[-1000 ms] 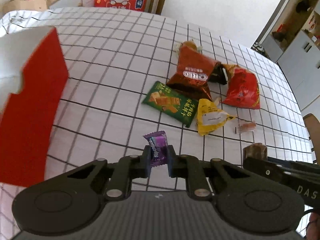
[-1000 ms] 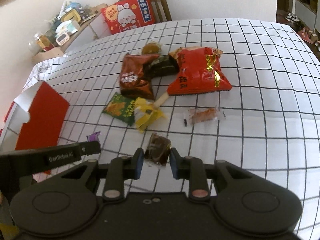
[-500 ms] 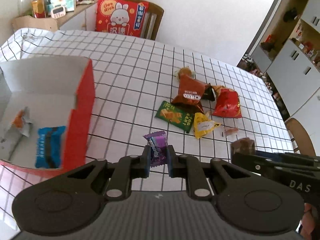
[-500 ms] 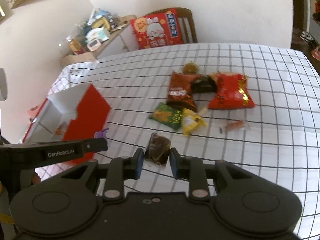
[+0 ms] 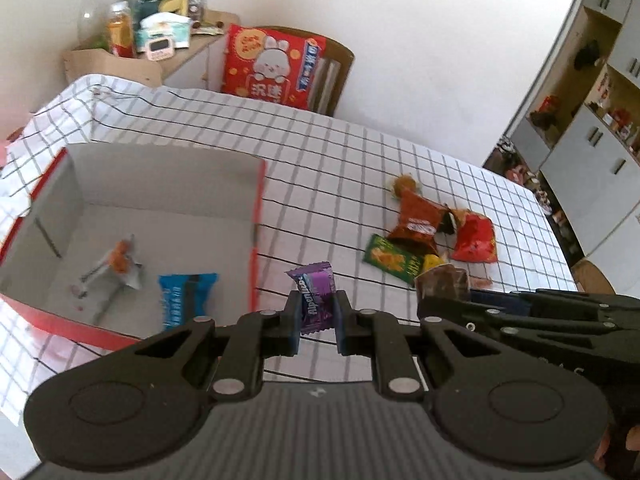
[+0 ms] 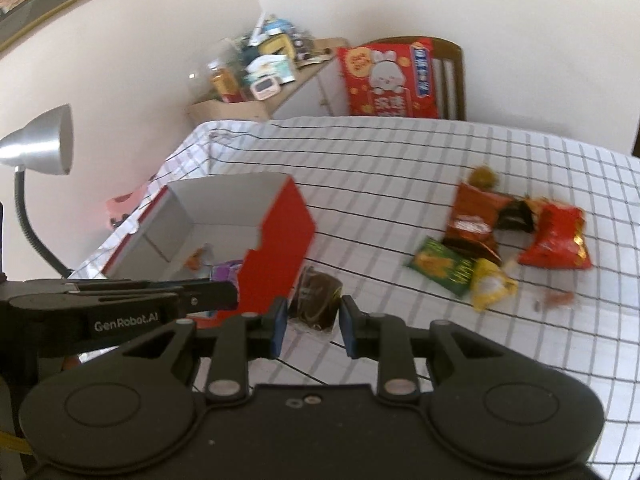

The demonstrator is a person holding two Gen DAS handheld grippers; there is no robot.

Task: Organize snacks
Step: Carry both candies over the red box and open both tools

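Right view blurred; small wrapper beyond the yellow packet unreadable. Left gripper clamps a purple candy above the tablecloth, beside the red box. Right gripper pinches a dark brown packet near the box's outer wall.

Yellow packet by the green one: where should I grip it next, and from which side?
Judging by its pose, grip the yellow packet at its free crimped end, coming from the near right. Its other end touches the green packet, and the brown bag crowds it behind. It looks puffy, so pinch the flat seam.
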